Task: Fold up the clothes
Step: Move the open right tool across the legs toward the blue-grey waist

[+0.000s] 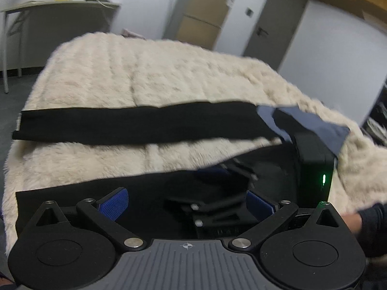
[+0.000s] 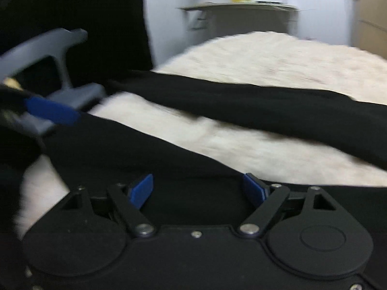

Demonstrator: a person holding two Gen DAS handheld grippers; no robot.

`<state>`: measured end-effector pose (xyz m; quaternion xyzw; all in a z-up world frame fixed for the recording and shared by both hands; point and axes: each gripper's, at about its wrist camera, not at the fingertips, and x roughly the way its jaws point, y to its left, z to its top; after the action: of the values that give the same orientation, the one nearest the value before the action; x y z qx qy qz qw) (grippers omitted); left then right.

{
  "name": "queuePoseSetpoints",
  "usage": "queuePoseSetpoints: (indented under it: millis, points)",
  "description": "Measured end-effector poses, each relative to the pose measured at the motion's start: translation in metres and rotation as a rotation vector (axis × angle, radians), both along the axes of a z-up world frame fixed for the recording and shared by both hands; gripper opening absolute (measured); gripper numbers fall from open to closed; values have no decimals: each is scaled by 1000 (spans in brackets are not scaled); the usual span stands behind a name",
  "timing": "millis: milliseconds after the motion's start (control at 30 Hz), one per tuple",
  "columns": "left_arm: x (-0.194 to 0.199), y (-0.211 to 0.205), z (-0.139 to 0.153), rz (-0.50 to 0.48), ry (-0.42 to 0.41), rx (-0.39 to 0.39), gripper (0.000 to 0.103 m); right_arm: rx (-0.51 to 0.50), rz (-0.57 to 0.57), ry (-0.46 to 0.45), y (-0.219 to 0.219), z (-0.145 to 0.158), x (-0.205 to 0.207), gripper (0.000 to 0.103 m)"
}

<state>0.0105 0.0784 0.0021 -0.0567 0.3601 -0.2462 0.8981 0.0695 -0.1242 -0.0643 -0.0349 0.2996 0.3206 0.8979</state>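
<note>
A black garment lies on a cream fluffy blanket (image 1: 145,72). One long black band (image 1: 135,125) crosses the middle, and a second black band (image 1: 150,188) lies at the near edge. My left gripper (image 1: 186,203) hovers over the near band, open, with its blue pads (image 1: 113,203) wide apart. The right gripper's black body (image 1: 312,159) with a green light sits just right of it. In the right wrist view my right gripper (image 2: 197,189) is open over the same near black cloth (image 2: 135,149), and the far band (image 2: 266,106) runs behind it. Motion blur softens both views.
A grey table (image 1: 60,7) stands against the back wall, with a brown cabinet (image 1: 203,12) and a grey door (image 1: 273,24) to its right. A dark-sleeved hand (image 1: 355,217) shows at the right edge. Dark clothing (image 2: 72,12) fills the upper left of the right wrist view.
</note>
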Motion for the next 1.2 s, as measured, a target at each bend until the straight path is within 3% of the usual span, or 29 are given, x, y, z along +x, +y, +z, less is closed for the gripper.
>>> queuePoseSetpoints:
  millis: [133, 233, 333, 400, 533, 700, 800, 900, 967, 1067, 1133, 1200]
  points:
    - [-13, -3, 6, -49, -6, 65, 103, -31, -106, -135, -30, 21, -7, 82]
    - [-22, -5, 9, -80, -10, 110, 103, -137, -267, -181, -57, 24, 1, 82]
    - [-28, -4, 10, -53, -10, 109, 103, -193, -417, -184, -84, 20, 2, 82]
    - [-33, -1, 12, -52, -8, 98, 103, -179, -447, -149, -89, 12, 2, 82]
    - [-43, 6, 11, -46, 17, 91, 103, -209, -379, -105, -48, -16, -6, 81]
    - [-54, 19, 8, -13, 29, 73, 103, -250, -223, -152, 35, -24, -33, 81]
    - [-58, 24, 7, -2, 22, 55, 103, -234, -233, -148, 63, -26, -35, 78]
    - [-61, 29, 8, 14, 1, 33, 103, -115, -259, -118, 80, -23, -36, 76]
    - [-62, 37, 8, 18, 4, -21, 103, -66, -232, -95, 81, -21, -35, 77]
    - [-68, 43, 10, -29, -23, -97, 103, 37, -64, -125, 76, -10, -39, 77]
    - [-72, 42, 14, -46, -60, -108, 103, 84, -70, -185, 70, -1, -42, 78]
    - [-74, 40, 14, -39, -57, -76, 103, 124, -97, -172, 65, 4, -38, 76]
